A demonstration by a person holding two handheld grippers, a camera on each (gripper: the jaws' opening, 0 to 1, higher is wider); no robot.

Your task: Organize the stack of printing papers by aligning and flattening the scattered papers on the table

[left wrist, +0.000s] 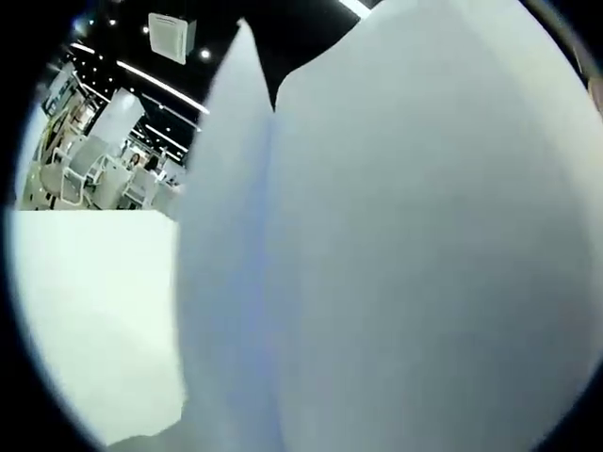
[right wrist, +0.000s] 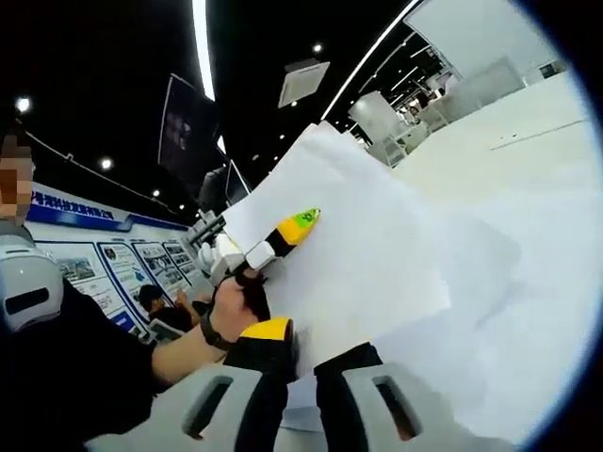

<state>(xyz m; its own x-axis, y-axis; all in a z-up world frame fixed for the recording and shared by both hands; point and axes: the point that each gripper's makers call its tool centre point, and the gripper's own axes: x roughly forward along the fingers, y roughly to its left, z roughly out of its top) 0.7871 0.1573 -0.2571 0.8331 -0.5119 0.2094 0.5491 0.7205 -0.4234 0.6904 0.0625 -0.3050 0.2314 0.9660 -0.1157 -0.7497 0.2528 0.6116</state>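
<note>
Left gripper view: white papers [left wrist: 405, 264] stand very close to the lens and cover most of the field. Two sheet edges meet in a vertical fold line, with one sheet corner rising to a point near the top. To the left of the papers lies the white desk [left wrist: 85, 292]. Beyond its far edge are white chairs [left wrist: 89, 174] and a dark ceiling with strip lights [left wrist: 160, 85]. The left gripper's jaws are hidden behind the papers, so whether they are apart or together cannot be told here.

Right gripper view: the right gripper [right wrist: 301, 381] rises from the bottom. Its two grey jaws stand close together, with the lower edge of the papers [right wrist: 358, 254] between them; the grip appears clamped on the sheets. The papers are lifted off the desk [right wrist: 528, 188] and lean away from the lens, their upper corner pointing toward the ceiling. A shadow of the sheets falls on the desk at right.

The left gripper [right wrist: 287, 231] enters from the left. Its yellow-green tipped jaw lies flat against the near face of the papers, close to their left edge. A hand [right wrist: 236, 306] holds that gripper's handle, and a dark sleeve [right wrist: 85, 367] runs to the lower left. Blue wall posters [right wrist: 104, 259] stand behind the person.
</note>
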